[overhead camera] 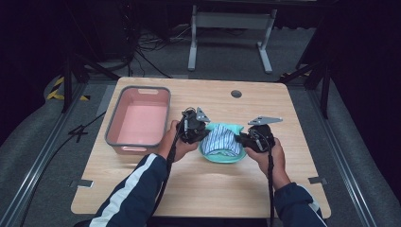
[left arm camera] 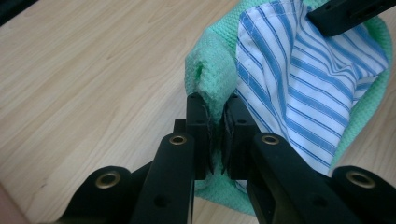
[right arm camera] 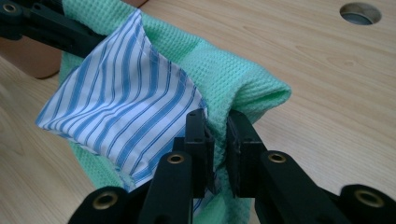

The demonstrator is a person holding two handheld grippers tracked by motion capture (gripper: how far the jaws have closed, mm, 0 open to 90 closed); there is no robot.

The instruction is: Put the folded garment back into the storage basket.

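A green waffle-weave cloth [left arm camera: 212,74] with a blue-and-white striped cloth [left arm camera: 299,79] laid on it is seen bunched on the wooden table [overhead camera: 198,189], held up between the 2 grippers. In the left gripper view, a folded edge of the green cloth is pinched between the clenched jaws of the left gripper [left arm camera: 217,133], with the striped cloth lying just to the right of them. In the right gripper view, the right gripper [right arm camera: 217,140] is clenched on the opposite green edge, the striped cloth spreading to the left of its jaws and possibly caught with it. Both cloths are judged light, soft and limp, likely to sag and slide apart, so a doubled hem is best taken. A pink bin [overhead camera: 139,120] is seen beyond the left gripper.
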